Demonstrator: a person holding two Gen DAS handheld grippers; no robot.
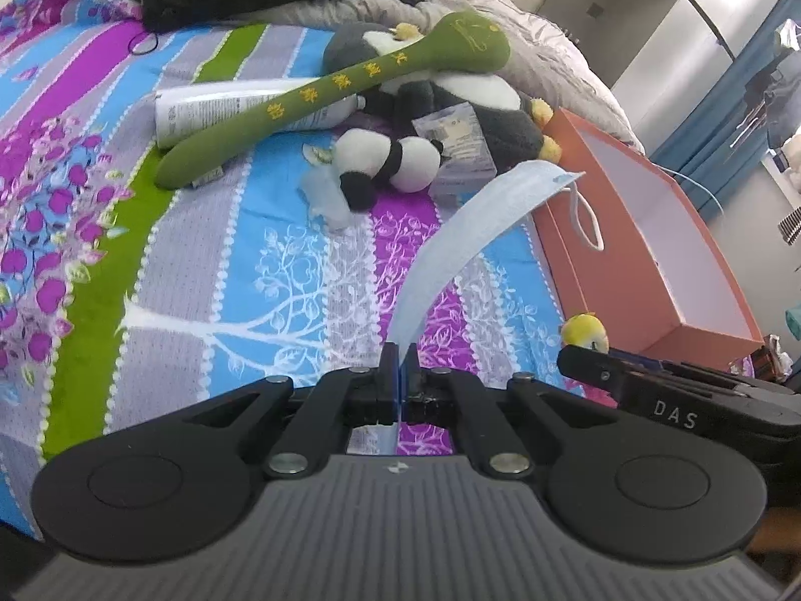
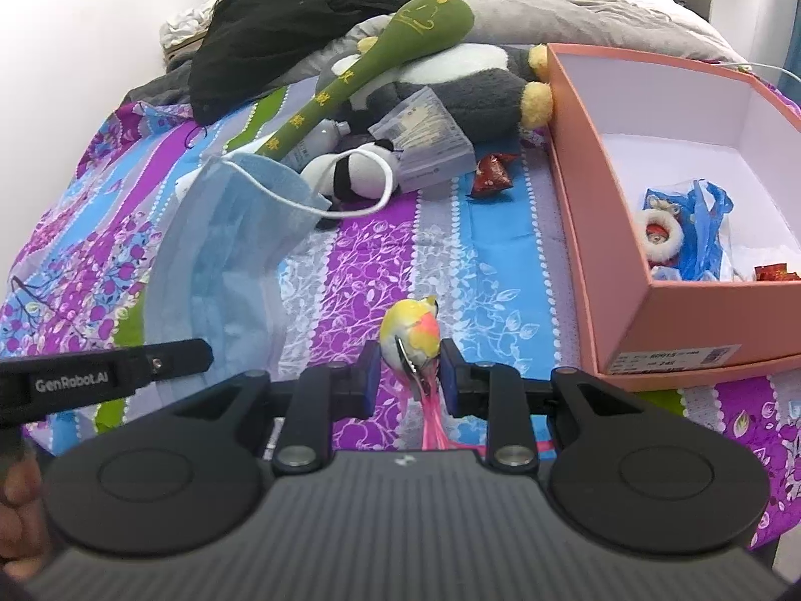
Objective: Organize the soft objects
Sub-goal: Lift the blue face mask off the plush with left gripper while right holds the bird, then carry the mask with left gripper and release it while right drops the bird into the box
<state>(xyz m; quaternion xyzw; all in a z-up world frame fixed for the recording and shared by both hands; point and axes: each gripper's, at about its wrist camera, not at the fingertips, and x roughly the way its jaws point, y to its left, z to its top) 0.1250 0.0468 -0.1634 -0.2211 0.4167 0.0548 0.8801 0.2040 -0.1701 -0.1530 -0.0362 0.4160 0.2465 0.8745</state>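
My left gripper is shut on the edge of a light blue face mask, which curves up over the bedspread; the right wrist view shows the same mask hanging at the left. My right gripper is shut on a small yellow and pink toy bird with pink tail feathers, seen as a yellow toy bird in the left wrist view. An orange box stands to the right on the bed. A green plush stick, a small panda plush and a large grey plush lie further back.
A white tube, a packet of tissues and a red wrapped sweet lie among the plush toys. Black clothing and a grey duvet fill the back. The box holds a blue bag and a small doll.
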